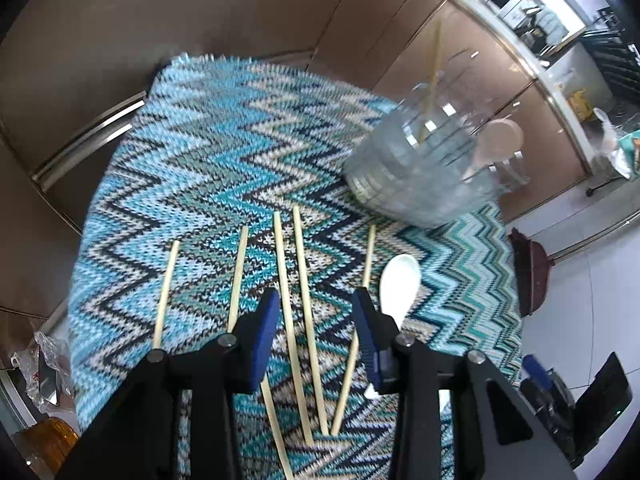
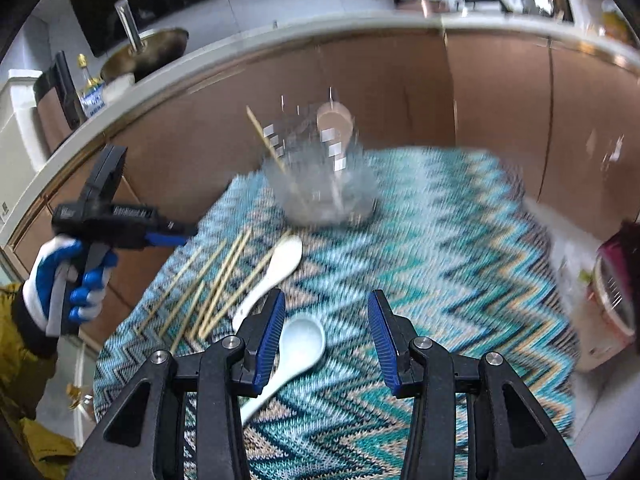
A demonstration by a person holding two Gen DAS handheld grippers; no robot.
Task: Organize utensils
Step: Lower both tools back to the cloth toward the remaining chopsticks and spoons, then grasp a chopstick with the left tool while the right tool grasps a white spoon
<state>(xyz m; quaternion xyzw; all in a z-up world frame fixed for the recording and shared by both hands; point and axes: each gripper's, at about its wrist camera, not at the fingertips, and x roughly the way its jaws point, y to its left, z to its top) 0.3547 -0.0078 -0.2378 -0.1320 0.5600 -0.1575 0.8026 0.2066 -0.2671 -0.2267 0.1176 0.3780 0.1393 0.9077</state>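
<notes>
1. Left gripper (image 1: pixel 316 312) and right gripper (image 2: pixel 326 312): both part-open, holding nothing.
2. Glass holder (image 2: pixel 324 188) already contains one chopstick and one spoon.
3. Loose chopsticks (image 1: pixel 304 312) and two spoons (image 2: pixel 300 344) remain on the cloth (image 1: pixel 208 160).

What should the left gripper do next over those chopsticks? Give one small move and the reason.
Probably lower the left gripper a little further and close on one chopstick. Its jaws stand open and empty, two chopsticks lie between them on the zigzag cloth, and the clear holder already holds a chopstick and a spoon.
</notes>
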